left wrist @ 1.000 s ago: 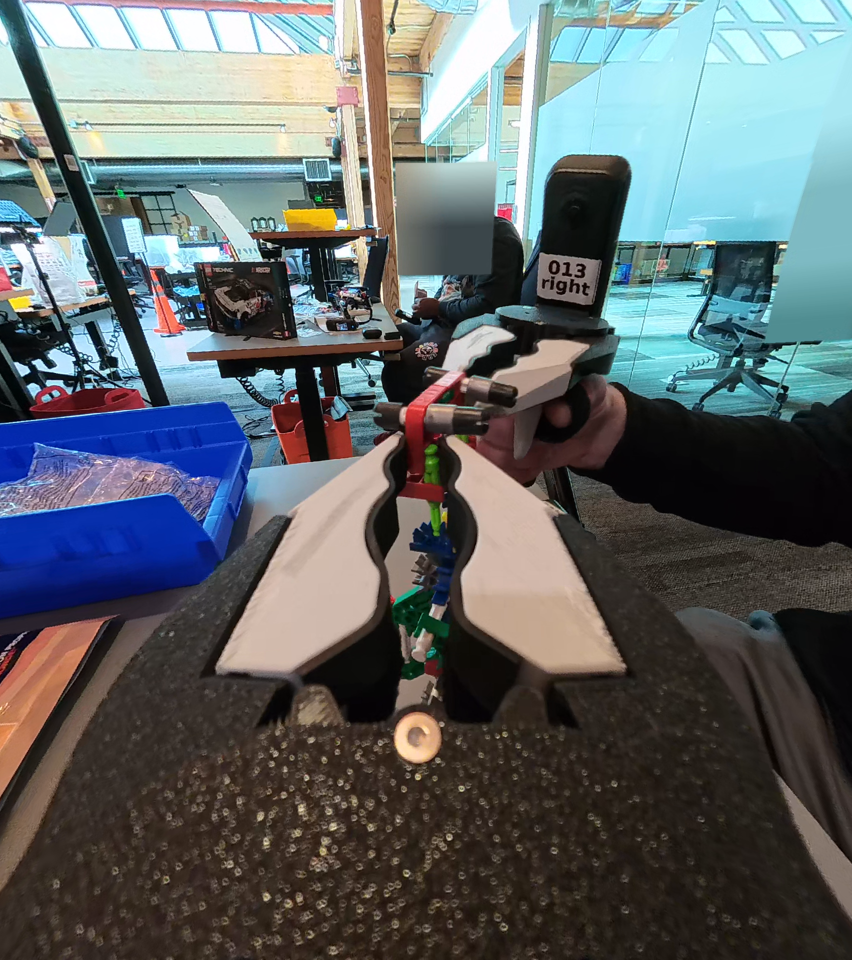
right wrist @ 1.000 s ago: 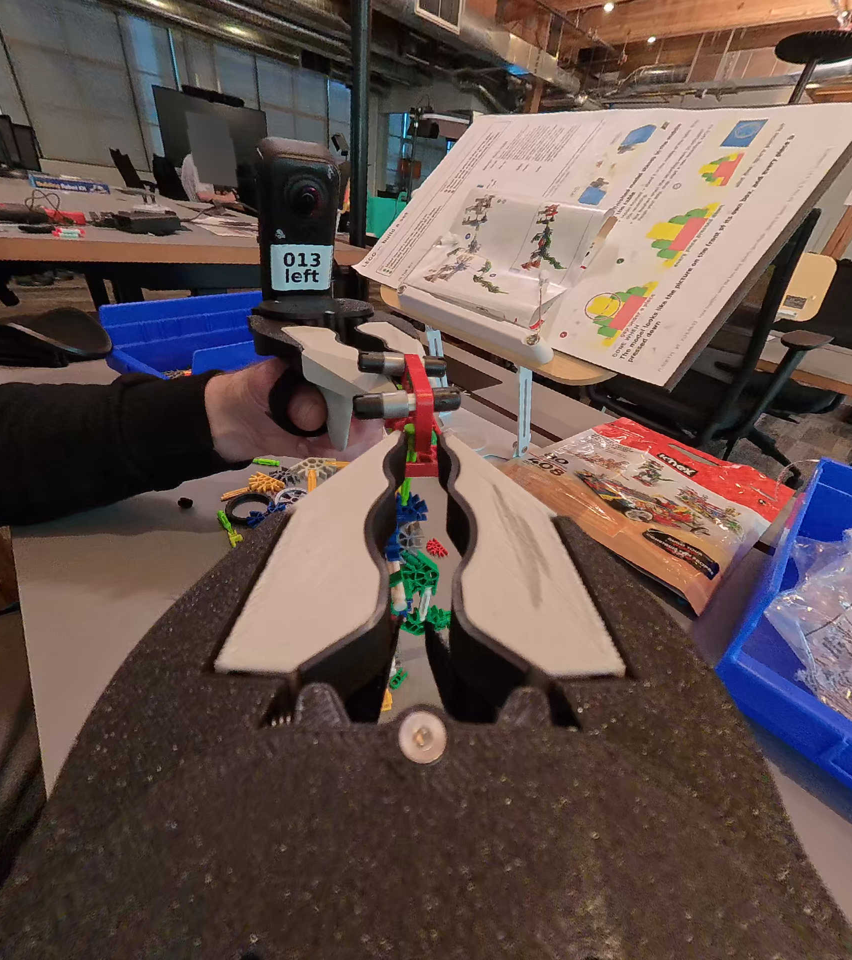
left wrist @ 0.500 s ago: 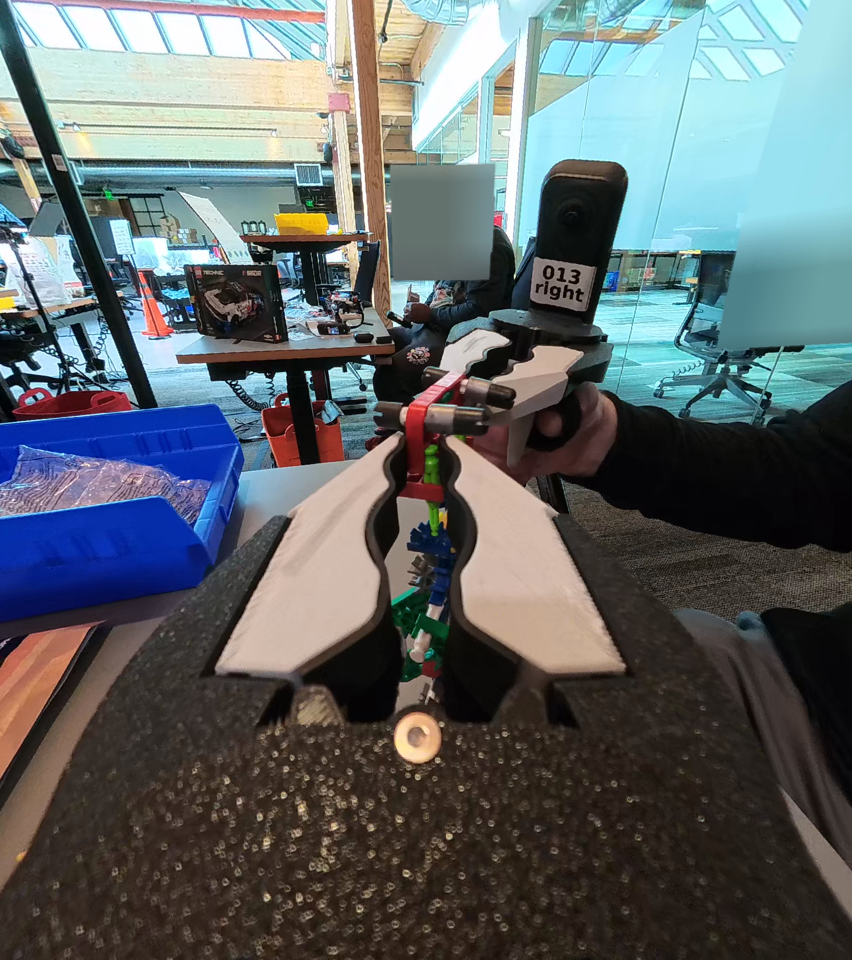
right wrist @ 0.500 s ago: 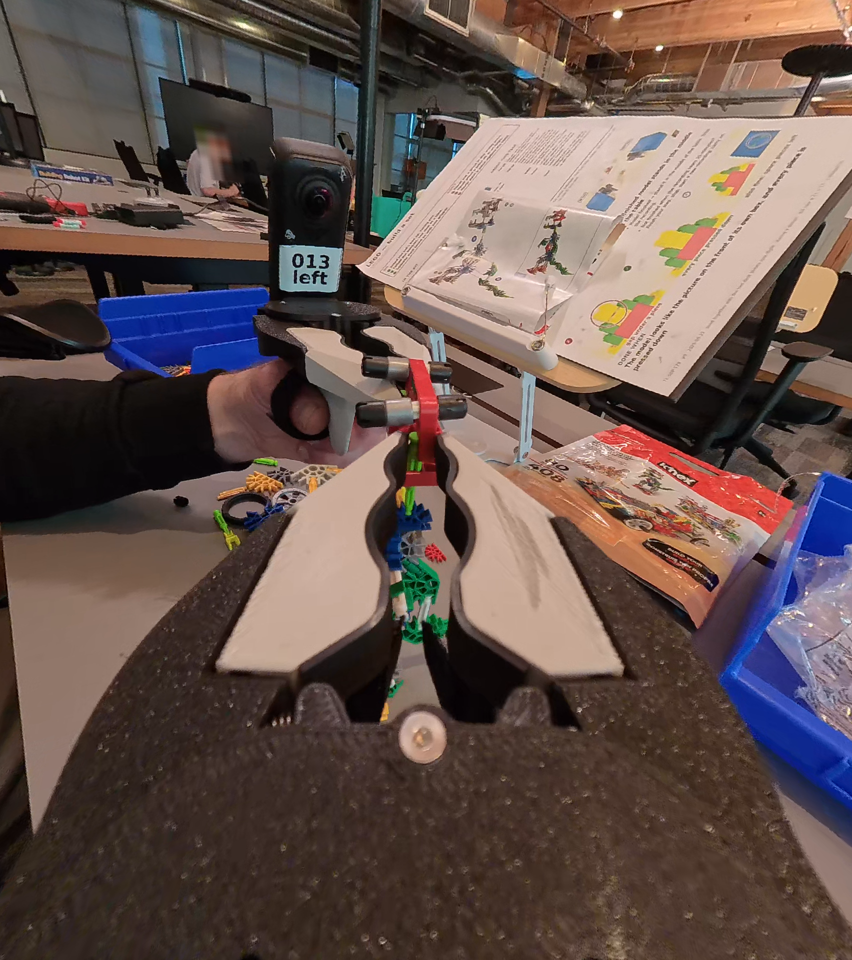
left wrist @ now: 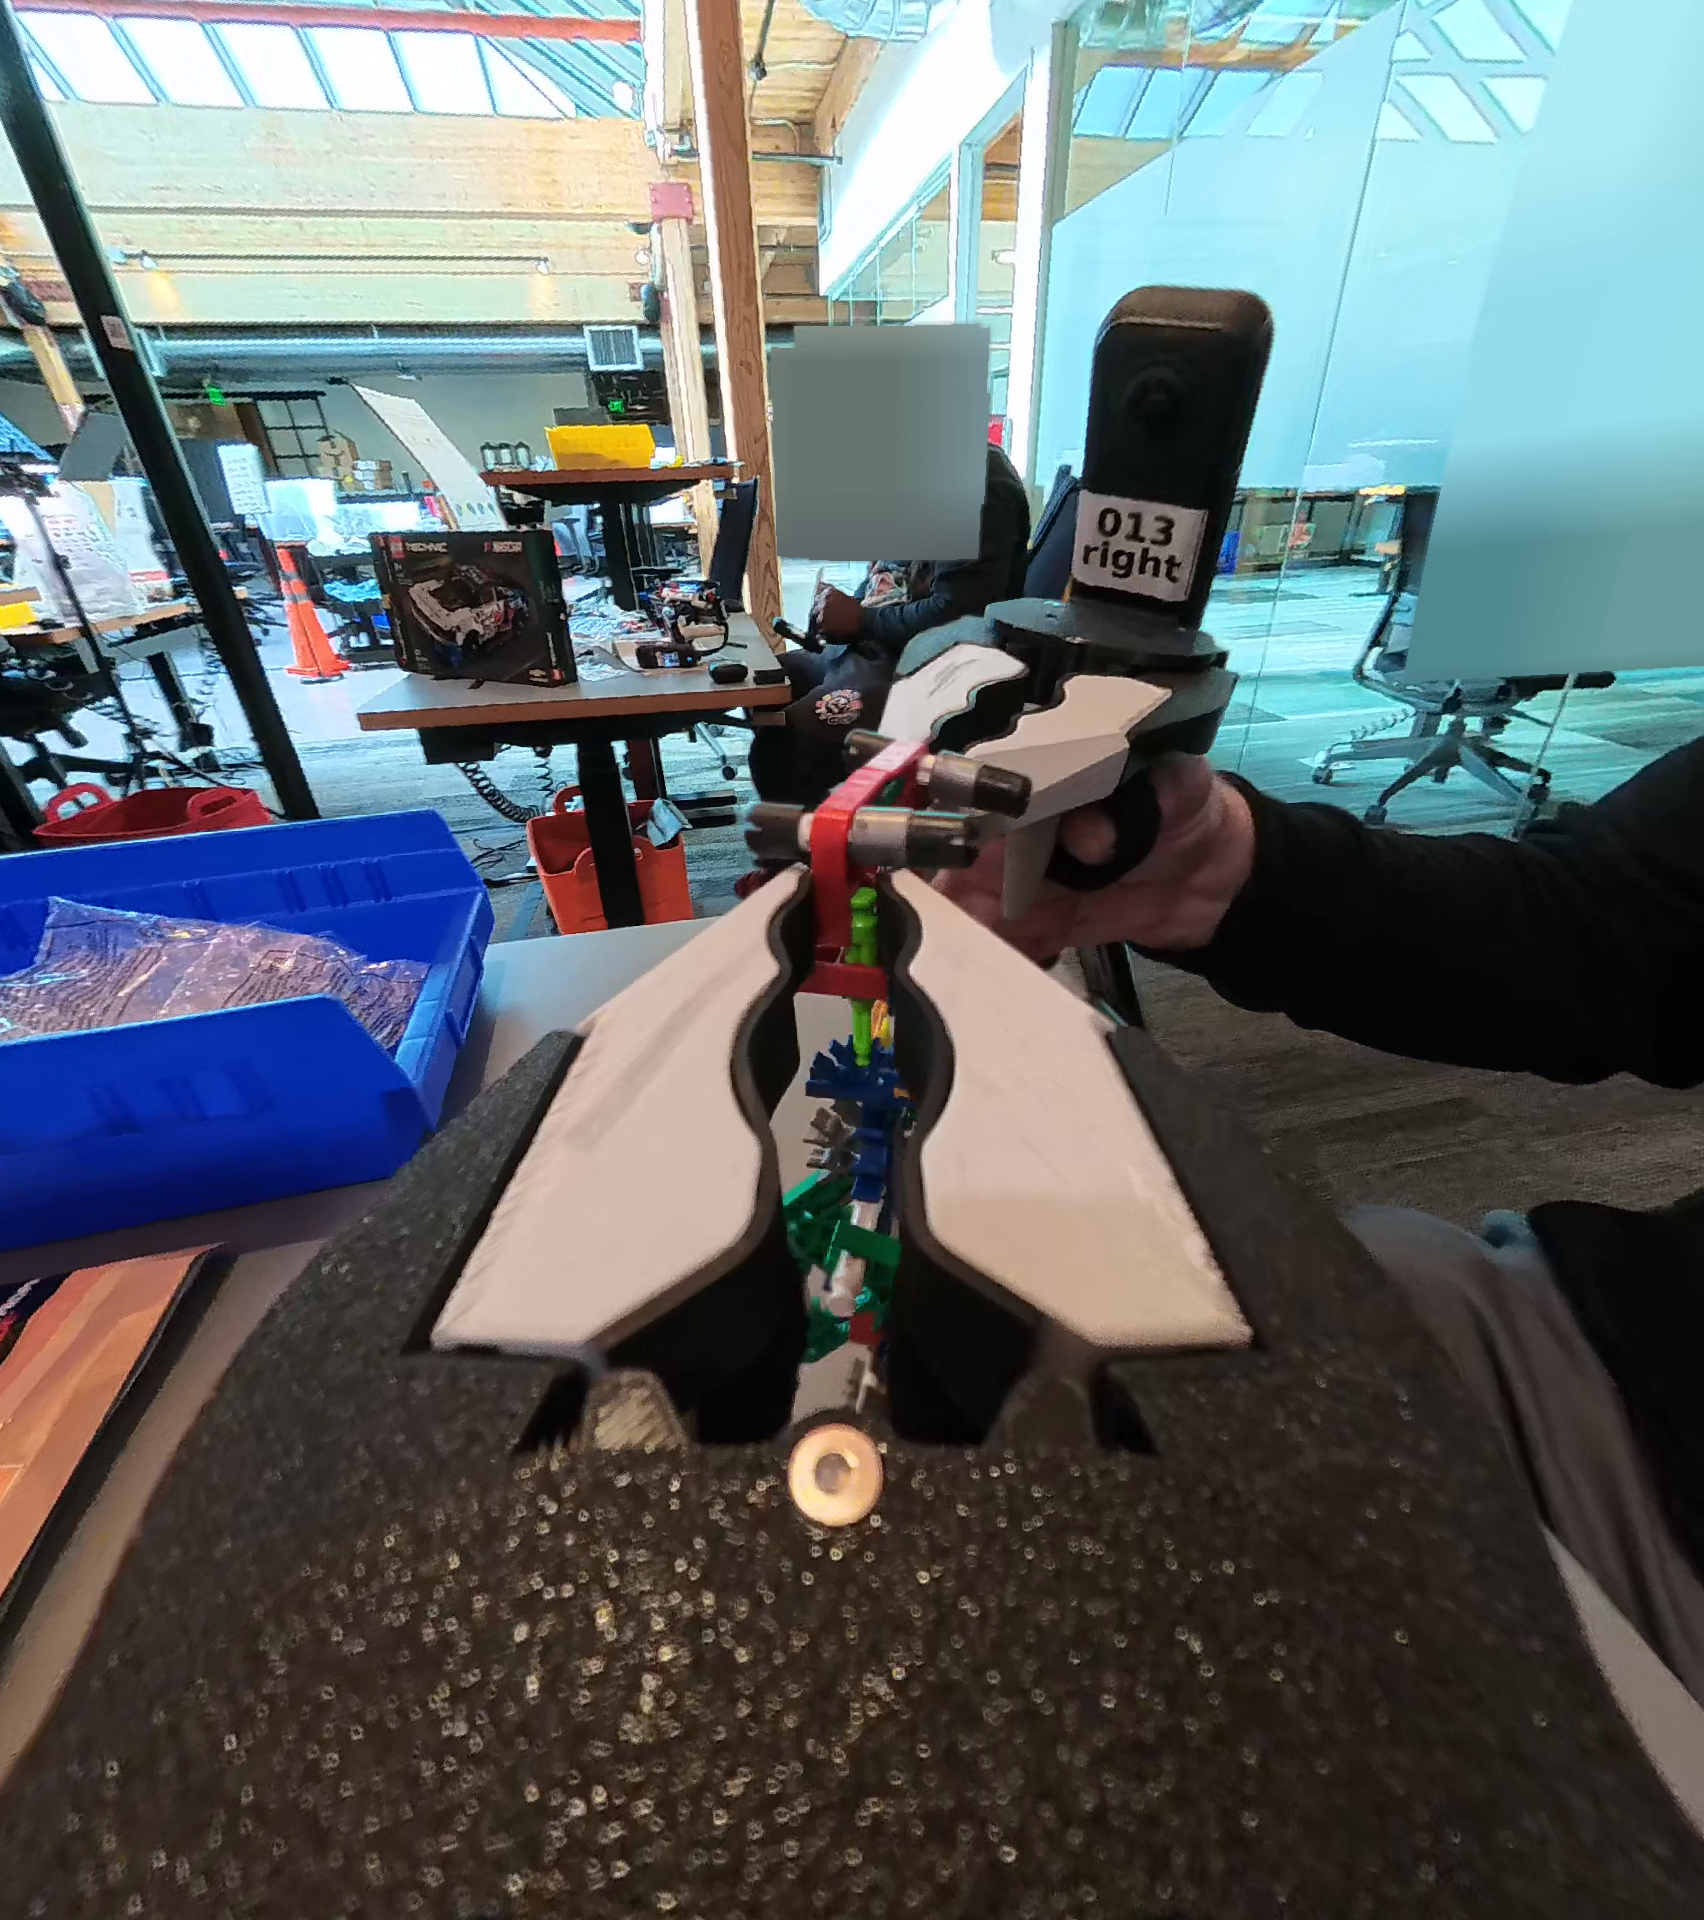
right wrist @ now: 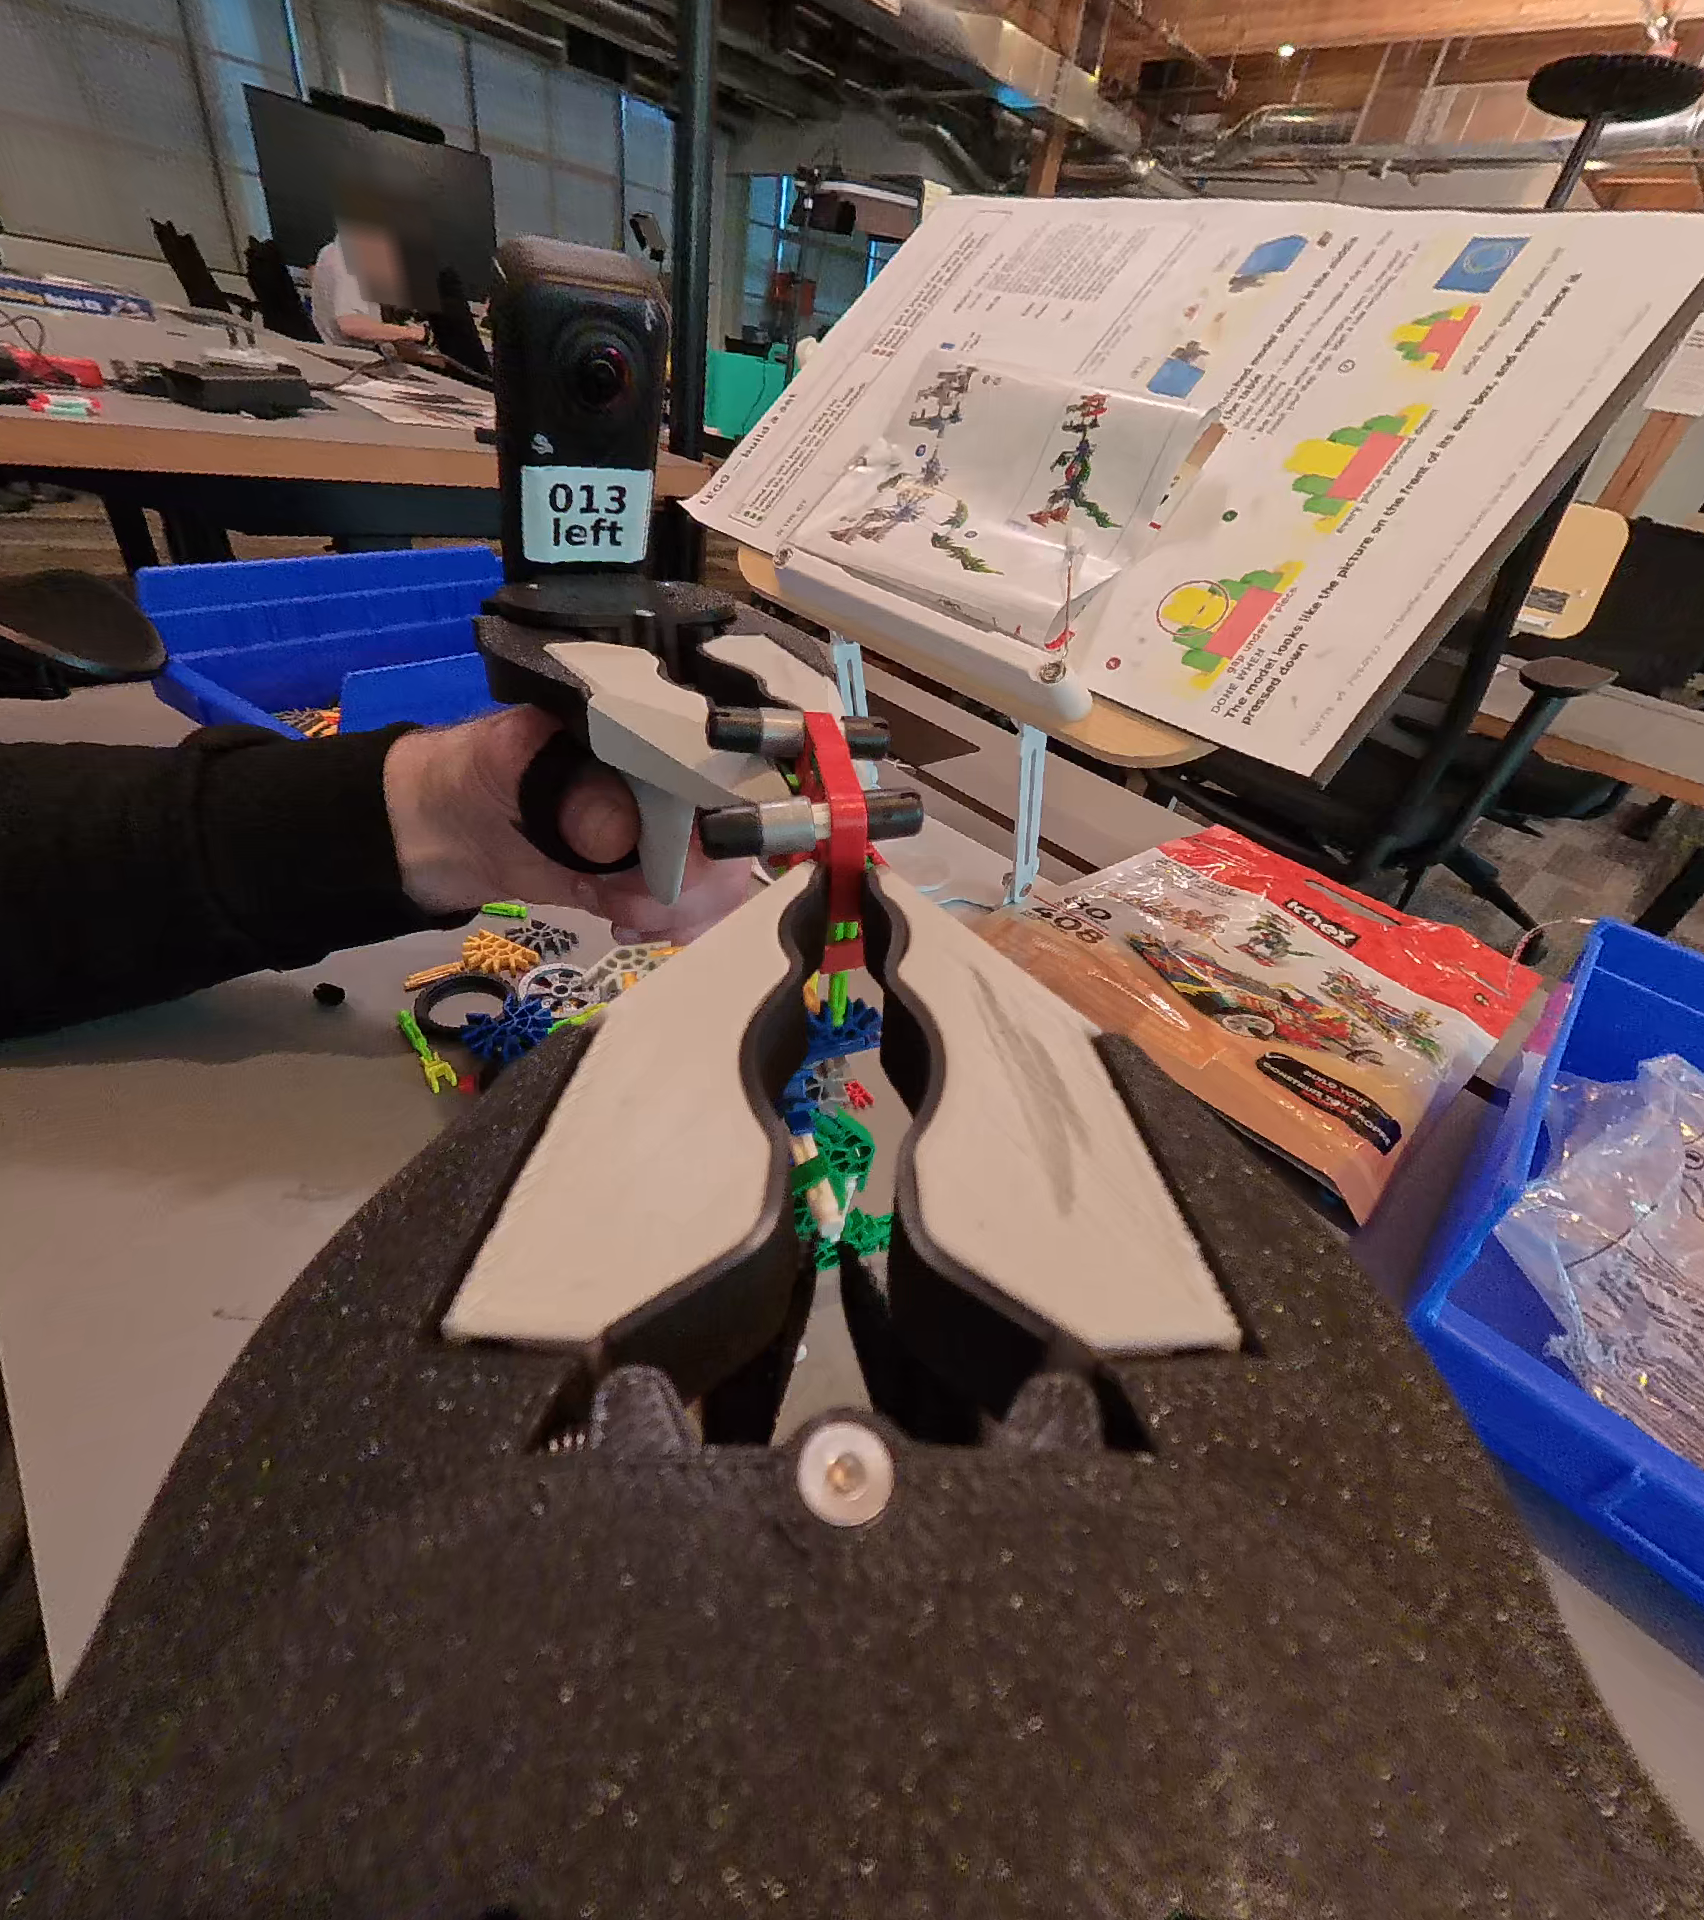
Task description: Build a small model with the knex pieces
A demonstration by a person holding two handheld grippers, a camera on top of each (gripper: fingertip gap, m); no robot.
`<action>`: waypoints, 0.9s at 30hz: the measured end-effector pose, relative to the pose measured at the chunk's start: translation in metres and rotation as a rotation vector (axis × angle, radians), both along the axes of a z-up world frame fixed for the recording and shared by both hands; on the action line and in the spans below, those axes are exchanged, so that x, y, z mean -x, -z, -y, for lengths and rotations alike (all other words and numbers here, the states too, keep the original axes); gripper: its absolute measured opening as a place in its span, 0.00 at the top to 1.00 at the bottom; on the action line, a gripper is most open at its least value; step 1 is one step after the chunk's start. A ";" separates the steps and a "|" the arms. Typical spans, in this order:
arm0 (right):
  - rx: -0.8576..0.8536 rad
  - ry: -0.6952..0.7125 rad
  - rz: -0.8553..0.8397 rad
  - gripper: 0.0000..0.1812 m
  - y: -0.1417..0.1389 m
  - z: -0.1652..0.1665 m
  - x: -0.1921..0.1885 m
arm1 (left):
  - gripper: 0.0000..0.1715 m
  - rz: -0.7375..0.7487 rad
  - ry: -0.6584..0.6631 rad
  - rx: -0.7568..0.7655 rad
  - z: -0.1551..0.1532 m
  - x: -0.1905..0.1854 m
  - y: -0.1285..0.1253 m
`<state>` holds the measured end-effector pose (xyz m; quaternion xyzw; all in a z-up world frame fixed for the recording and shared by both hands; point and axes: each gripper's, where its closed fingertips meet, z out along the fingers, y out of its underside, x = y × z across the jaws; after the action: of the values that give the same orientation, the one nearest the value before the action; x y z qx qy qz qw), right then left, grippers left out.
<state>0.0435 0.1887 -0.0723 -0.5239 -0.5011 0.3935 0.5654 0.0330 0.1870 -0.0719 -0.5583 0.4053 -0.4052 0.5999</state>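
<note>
A small rod-and-connector toy model hangs between both grippers above the grey table [right wrist: 152,1143]. It has a red top connector [left wrist: 832,842] with two grey and black rods through it, and green, blue and white parts [left wrist: 853,1101] below. My left gripper [left wrist: 843,899] is shut on the model's red and green stem. My right gripper [right wrist: 840,899] is shut on the same stem from the opposite side, below the red connector [right wrist: 837,800]. Each gripper faces the other: the right one [left wrist: 915,764] and the left one [right wrist: 791,774] both meet the model at the rods.
A tilted instruction board [right wrist: 1243,416] stands on a stand behind. A bag of toy parts [right wrist: 1243,987] lies beside a blue bin [right wrist: 1606,1299] holding plastic bags; the bin also shows in the left view [left wrist: 152,1091]. Loose pieces [right wrist: 505,997] lie on the table. Another blue bin [right wrist: 308,623] sits farther back. My left and right fingertips are right by each other.
Both grippers stay shut on the model. The pair has drifted only slightly, with the model still held up between them.
</note>
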 end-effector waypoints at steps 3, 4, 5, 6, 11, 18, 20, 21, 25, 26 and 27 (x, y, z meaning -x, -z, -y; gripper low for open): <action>0.022 -0.015 0.009 0.97 0.001 -0.002 0.000 | 0.94 -0.001 -0.011 0.005 -0.002 0.002 0.000; 0.020 -0.013 0.012 0.97 0.001 -0.004 -0.001 | 0.94 -0.001 -0.014 0.008 -0.002 0.003 0.000; 0.022 -0.022 0.011 0.97 0.001 -0.003 -0.002 | 0.94 0.000 -0.008 0.006 -0.001 0.004 0.000; 0.022 -0.029 0.010 0.97 0.001 -0.003 -0.003 | 0.94 -0.003 0.000 0.007 0.001 0.005 0.000; 0.048 -0.064 0.013 0.97 0.001 -0.003 -0.005 | 0.95 -0.029 0.018 -0.001 0.005 0.003 0.001; 0.066 -0.090 0.021 0.97 0.001 -0.005 -0.005 | 0.96 -0.002 0.017 0.009 0.003 0.003 0.000; 0.067 -0.089 0.021 0.97 0.001 -0.005 -0.005 | 0.96 0.003 0.017 0.011 0.003 0.003 0.000; 0.068 -0.088 0.020 0.97 0.001 -0.005 -0.006 | 0.96 0.006 0.017 0.013 0.003 0.003 0.000; 0.078 -0.087 0.018 0.97 0.001 -0.007 -0.007 | 0.96 0.013 -0.002 0.012 0.001 0.001 -0.001; 0.079 -0.089 0.019 0.97 0.001 -0.008 -0.008 | 0.96 0.013 -0.006 0.013 0.001 0.001 -0.001; 0.078 -0.090 0.020 0.97 0.001 -0.007 -0.008 | 0.96 0.012 -0.005 0.014 0.002 0.000 -0.001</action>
<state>0.0514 0.1962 -0.0733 -0.5264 -0.5139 0.4326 0.5212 0.0329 0.1851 -0.0708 -0.5613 0.3975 -0.4097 0.5993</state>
